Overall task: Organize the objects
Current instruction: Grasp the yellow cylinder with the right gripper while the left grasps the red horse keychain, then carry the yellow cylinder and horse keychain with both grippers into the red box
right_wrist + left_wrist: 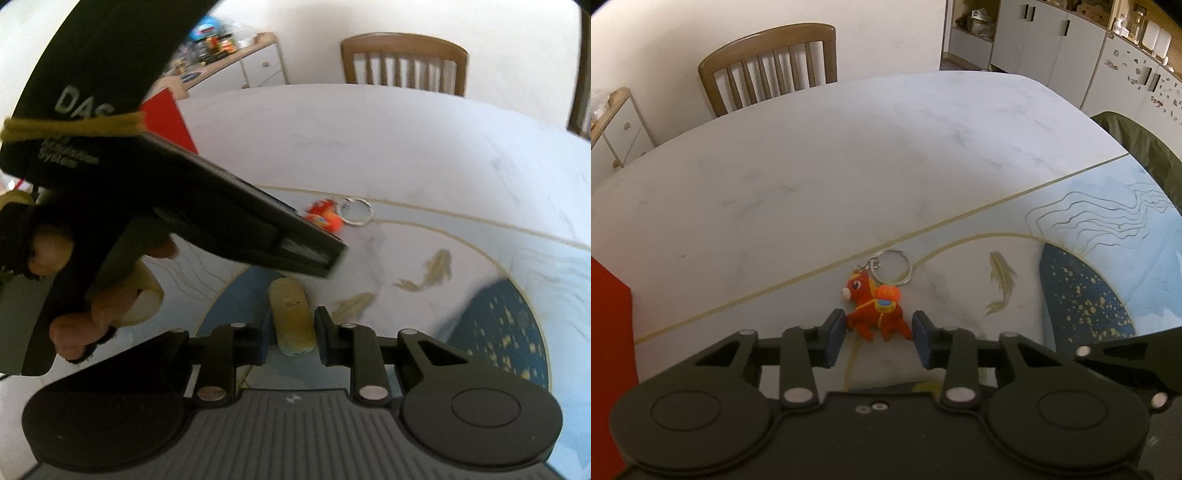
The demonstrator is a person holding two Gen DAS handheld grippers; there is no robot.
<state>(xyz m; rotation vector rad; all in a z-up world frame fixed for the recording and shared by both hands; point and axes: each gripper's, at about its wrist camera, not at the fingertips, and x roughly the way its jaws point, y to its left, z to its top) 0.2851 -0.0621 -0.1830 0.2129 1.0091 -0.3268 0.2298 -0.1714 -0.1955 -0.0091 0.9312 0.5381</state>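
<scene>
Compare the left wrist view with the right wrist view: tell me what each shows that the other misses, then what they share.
Only the left wrist view shows the whole red horse keychain between the open left gripper fingers. Only the right wrist view shows the yellowish cylinder between the right gripper fingers, and the hand holding the other gripper. Both show the table, red box and a wooden chair.

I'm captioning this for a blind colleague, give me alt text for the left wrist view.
The left tool sits open around a red toy-animal keychain lying on a marble-patterned table. A wooden chair stands beyond.
</scene>
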